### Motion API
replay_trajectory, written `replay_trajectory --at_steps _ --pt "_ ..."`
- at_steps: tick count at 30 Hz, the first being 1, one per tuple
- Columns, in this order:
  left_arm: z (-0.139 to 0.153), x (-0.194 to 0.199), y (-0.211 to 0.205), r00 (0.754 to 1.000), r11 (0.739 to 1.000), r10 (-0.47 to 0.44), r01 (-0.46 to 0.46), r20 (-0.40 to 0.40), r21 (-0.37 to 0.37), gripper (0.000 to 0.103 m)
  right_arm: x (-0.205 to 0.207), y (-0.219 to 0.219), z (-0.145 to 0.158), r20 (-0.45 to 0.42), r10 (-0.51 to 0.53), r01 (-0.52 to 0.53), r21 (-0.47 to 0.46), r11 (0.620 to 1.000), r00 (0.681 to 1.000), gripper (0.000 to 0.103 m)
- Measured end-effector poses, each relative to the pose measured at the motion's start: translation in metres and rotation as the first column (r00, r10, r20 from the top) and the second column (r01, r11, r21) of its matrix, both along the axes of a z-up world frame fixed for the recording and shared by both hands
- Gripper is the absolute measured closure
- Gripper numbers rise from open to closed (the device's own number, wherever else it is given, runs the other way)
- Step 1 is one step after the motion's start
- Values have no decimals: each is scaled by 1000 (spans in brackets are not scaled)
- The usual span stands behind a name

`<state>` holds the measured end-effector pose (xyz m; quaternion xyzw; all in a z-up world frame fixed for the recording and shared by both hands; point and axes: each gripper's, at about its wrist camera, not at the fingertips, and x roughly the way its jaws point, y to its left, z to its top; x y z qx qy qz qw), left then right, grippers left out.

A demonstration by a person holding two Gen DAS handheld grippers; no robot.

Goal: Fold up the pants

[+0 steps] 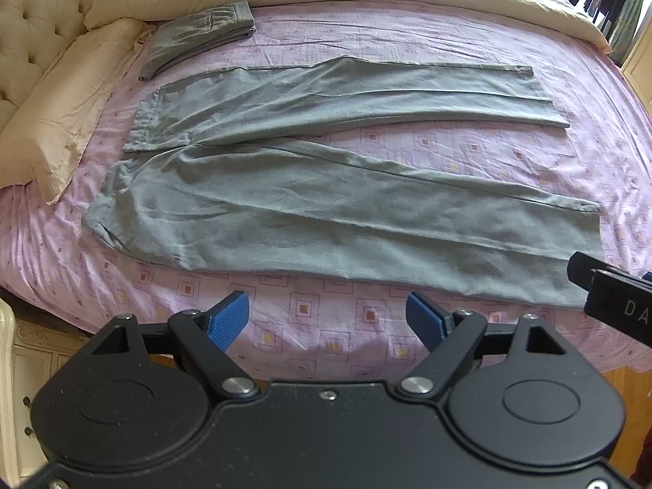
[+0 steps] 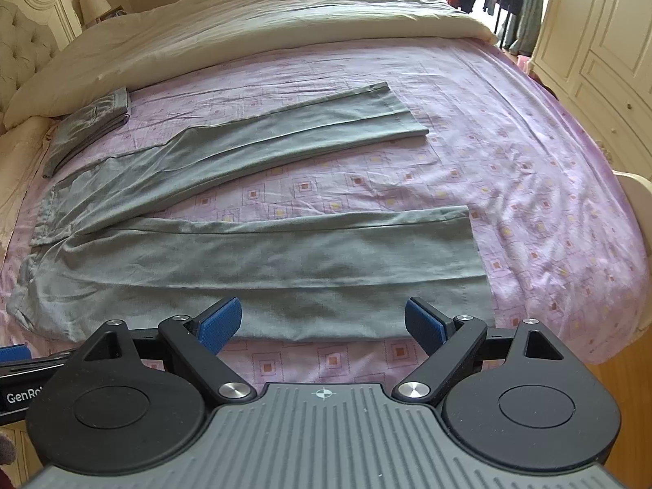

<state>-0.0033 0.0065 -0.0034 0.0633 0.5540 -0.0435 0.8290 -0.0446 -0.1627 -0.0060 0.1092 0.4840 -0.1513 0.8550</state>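
Grey pants (image 1: 285, 199) lie spread flat on the pink bed sheet (image 1: 448, 40), waistband at the left, both legs running right and splayed apart. They also show in the right wrist view (image 2: 265, 261). My left gripper (image 1: 328, 320) is open and empty, held above the sheet just in front of the near leg's lower edge. My right gripper (image 2: 322, 324) is open and empty, above the near leg's front edge near its hem end. The right gripper's body shows at the right edge of the left wrist view (image 1: 611, 301).
A second pair of grey pants (image 1: 199, 34) lies folded at the back left by a cream pillow (image 1: 61, 110). A cream duvet (image 2: 244, 20) is bunched along the far side. A tufted headboard (image 1: 36, 12) stands left, white cabinets (image 2: 603, 61) right.
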Motion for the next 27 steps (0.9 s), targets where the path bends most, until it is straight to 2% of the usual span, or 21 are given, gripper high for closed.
replay_trajectory --at_steps 27 --pt "-1 1 3 1000 1000 0 0 4 -5 18 2 8 -3 -6 12 -12 -3 1000 1000 15"
